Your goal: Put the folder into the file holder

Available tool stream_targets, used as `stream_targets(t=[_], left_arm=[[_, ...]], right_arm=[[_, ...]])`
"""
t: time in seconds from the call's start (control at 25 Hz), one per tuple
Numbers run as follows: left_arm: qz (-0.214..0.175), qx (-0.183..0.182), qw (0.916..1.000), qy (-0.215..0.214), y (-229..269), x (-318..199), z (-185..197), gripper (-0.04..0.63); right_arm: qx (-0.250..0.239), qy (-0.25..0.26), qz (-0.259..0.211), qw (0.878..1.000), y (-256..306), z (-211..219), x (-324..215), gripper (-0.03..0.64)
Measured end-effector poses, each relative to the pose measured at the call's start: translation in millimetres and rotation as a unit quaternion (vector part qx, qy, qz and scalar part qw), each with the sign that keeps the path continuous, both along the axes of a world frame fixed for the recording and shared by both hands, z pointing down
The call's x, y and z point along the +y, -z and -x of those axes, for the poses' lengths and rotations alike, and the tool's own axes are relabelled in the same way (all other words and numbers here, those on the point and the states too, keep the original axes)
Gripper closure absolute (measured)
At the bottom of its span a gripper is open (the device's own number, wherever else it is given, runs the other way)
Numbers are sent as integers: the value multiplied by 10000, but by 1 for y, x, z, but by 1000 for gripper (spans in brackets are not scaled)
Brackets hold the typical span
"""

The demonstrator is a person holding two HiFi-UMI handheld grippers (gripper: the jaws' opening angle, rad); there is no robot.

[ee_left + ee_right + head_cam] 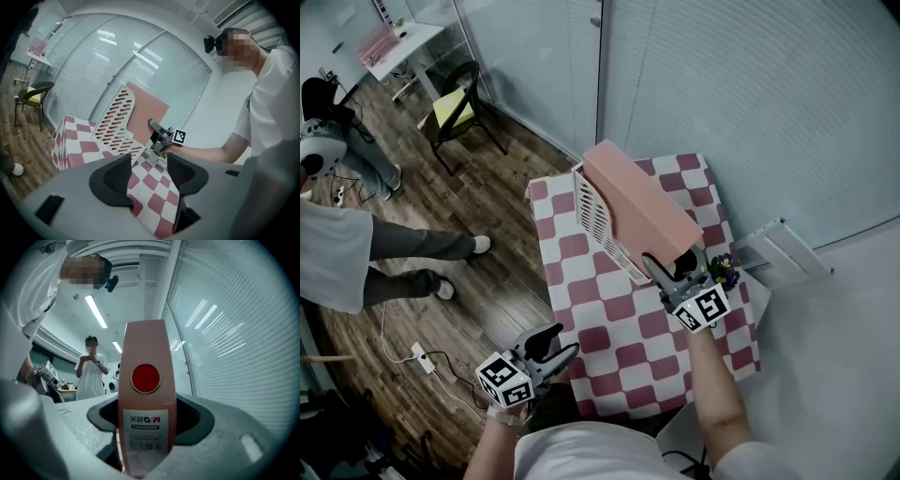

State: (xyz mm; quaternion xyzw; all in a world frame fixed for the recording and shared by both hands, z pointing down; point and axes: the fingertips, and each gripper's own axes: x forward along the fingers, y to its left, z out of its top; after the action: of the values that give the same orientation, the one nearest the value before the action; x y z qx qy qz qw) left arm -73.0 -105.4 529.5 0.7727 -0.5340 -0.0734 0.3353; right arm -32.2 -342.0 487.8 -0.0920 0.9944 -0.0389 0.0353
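The pink box folder lies slanted inside the white slotted file holder on the pink-and-white checked table. My right gripper is shut on the folder's near end. In the right gripper view the spine, with its red disc and label, fills the gap between the jaws of the right gripper. My left gripper hangs open and holds nothing off the table's near left corner. The left gripper view shows its jaws apart, the file holder, the folder and the right gripper.
A small plant with purple flowers stands on the table right beside my right gripper. A person stands on the wood floor to the left, near a power strip and a black chair. Blinds cover the glass wall behind the table.
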Motion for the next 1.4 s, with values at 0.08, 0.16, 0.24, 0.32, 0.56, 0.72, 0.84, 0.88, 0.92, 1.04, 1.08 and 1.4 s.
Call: stream_targets(t=[0.08, 0.16, 0.24, 0.32, 0.56, 0.72, 0.84, 0.88, 0.92, 1.04, 1.08, 1.4], left_arm=[[-4, -4, 10000, -14, 2, -1, 0, 373], [-11, -10, 10000, -23, 4, -1, 0, 373], [19, -27, 10000, -43, 6, -2, 0, 373], [24, -41, 10000, -77, 6, -1, 0, 373], [-71, -65, 9999, -122, 10, -1, -3, 373], [-181, -92, 9997, -149, 13, -2, -5, 373], [-254, -175, 9993, -190, 18, -7, -7, 374], [-273, -216, 9992, -214, 21, -9, -8, 373], [-309, -248, 9989, -235, 22, -11, -9, 373], [-495, -305, 9979, -281, 26, -14, -14, 373], [-538, -343, 9975, -303, 29, -15, -15, 374], [-781, -642, 9932, -576, 53, -27, -31, 373]], right_arm=[[171, -12, 15, 9999, -8, 1, 2, 333], [295, -44, 31, 9996, -15, 2, 5, 330], [321, -97, 77, 9994, -18, 1, 6, 327], [360, -147, 157, 9991, -22, -1, 6, 325], [409, -383, 324, 9979, -22, -11, 4, 313], [393, -481, 212, 9978, -9, -22, 9, 313], [443, -603, 179, 9970, -3, -37, 14, 313], [459, -647, 175, 9967, 0, -42, 16, 313], [469, -692, 174, 9963, 2, -47, 19, 313], [469, -843, 169, 9952, 7, -66, 29, 313], [464, -911, 190, 9946, 9, -73, 34, 313], [617, -1357, 257, 9885, 28, -118, 84, 333]])
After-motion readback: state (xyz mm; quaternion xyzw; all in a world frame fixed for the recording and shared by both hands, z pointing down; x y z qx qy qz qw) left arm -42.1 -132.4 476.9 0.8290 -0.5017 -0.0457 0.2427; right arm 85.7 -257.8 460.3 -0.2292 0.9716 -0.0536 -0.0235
